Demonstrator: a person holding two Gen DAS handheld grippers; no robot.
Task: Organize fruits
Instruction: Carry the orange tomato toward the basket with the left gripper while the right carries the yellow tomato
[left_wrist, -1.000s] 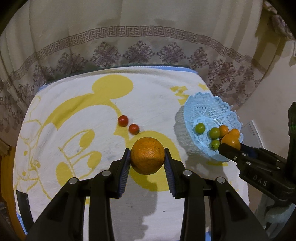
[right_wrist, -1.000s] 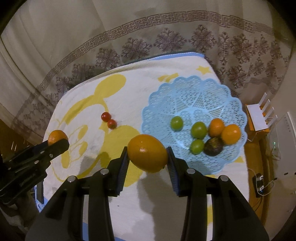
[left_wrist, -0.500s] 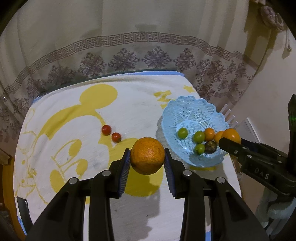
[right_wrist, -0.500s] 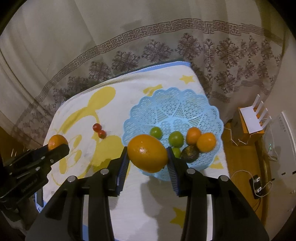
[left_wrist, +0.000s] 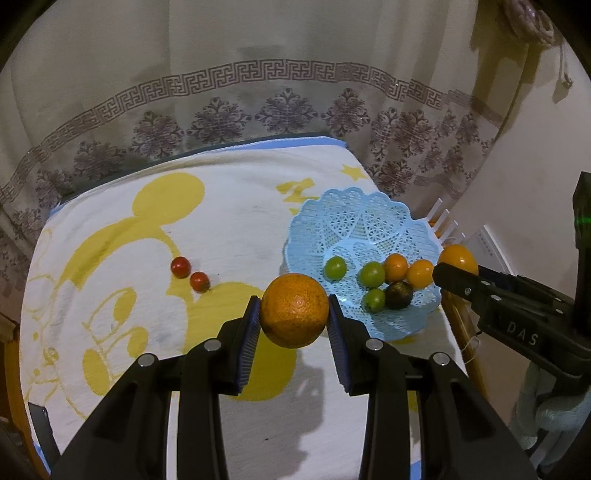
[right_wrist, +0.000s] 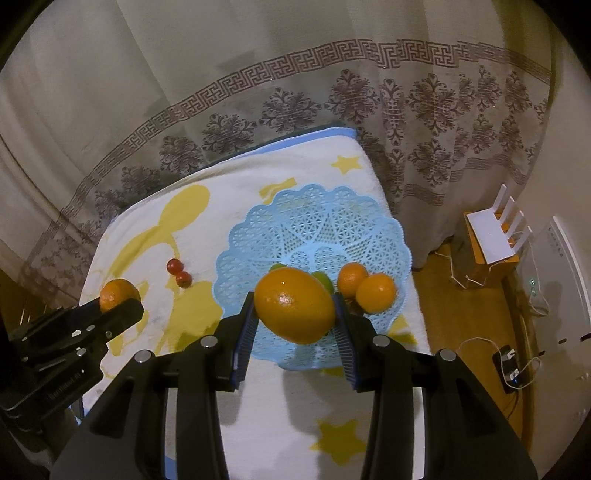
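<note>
My left gripper (left_wrist: 294, 322) is clamped on a round orange (left_wrist: 294, 311) with pebbled skin; both blue pads press its sides and it hangs clear of the towel (left_wrist: 229, 229). My right gripper (right_wrist: 295, 322) pinches a smoother, egg-shaped orange fruit (right_wrist: 294, 310) the same way, pads tight on both flanks.

From the left wrist view, the blue lattice basket (left_wrist: 354, 221) sits ahead and to the right of my left fingers, near the towel's right edge. Inside it I see three green fruits (left_wrist: 371, 274), two small oranges (left_wrist: 396, 266) touching each other, and one dark fruit (left_wrist: 398, 294) at the near rim. Two cherry tomatoes (left_wrist: 180, 267) lie on the towel ahead and to the left of the left fingers, just beside each other, well apart from the basket. The right gripper reaches in from the right edge, its fruit showing beyond the basket's right rim.

From the right wrist view, the basket lies directly under and ahead of my right fingers, so the held fruit hangs over its near half and hides most of the contents; the two small oranges peek out just right of it. The left gripper with its orange shows at the far left, over the towel.
</note>
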